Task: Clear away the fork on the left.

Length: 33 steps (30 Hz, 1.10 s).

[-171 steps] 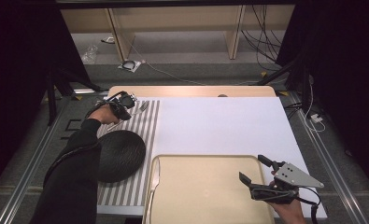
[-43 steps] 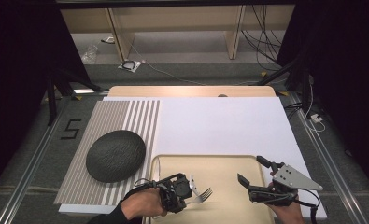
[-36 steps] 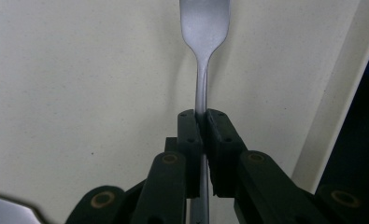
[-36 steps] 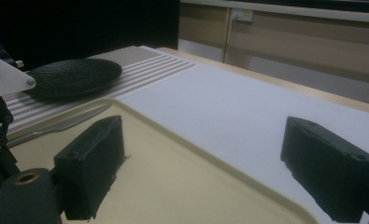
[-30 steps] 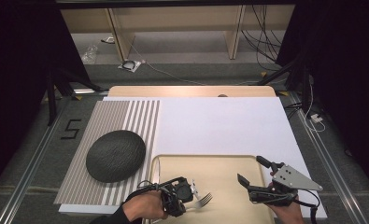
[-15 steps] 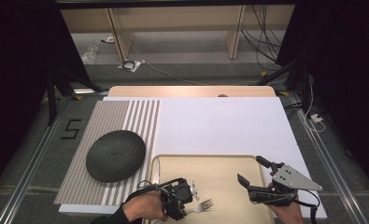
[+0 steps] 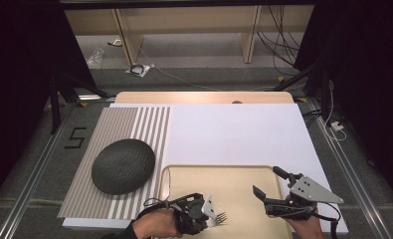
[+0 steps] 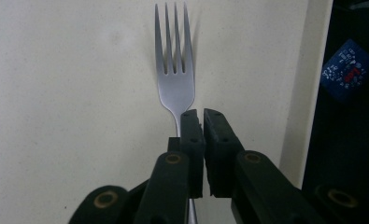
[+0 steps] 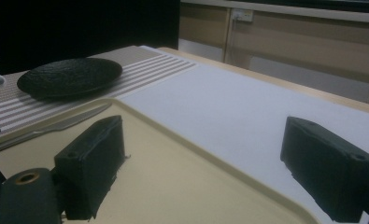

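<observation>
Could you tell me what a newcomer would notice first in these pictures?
Probably the silver fork, clamped by its neck in the left gripper and pointing out over the near edge of the cream tray. Next comes the dark, rough-textured plate, upside down on the striped mat left of the tray. The right gripper hovers open and empty over the tray's right side.

fork (image 8: 175,88) handle — hidden behind the left gripper (image 8: 202,122)
</observation>
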Each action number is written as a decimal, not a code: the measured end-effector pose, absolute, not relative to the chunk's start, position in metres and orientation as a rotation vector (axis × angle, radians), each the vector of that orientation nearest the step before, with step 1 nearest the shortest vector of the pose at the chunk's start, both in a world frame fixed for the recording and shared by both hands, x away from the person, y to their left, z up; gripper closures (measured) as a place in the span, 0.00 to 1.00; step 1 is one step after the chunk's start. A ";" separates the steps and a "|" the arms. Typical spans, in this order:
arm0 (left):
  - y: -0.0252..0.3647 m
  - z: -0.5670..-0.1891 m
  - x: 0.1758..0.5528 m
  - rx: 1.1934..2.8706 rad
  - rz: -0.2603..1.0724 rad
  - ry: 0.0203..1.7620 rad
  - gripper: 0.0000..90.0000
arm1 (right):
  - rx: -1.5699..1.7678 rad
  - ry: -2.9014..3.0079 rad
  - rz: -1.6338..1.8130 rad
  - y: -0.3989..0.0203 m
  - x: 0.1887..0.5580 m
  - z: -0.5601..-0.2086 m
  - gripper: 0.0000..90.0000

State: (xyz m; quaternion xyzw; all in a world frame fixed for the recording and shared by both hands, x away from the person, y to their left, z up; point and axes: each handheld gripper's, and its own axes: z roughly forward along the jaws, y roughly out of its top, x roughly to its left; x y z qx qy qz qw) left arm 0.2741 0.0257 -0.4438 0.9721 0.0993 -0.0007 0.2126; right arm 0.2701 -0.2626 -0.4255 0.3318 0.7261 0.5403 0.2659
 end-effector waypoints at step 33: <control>0.028 -0.462 0.282 2.728 0.013 0.325 0.99 | 0.893 1.963 1.462 -0.262 0.270 -0.426 0.16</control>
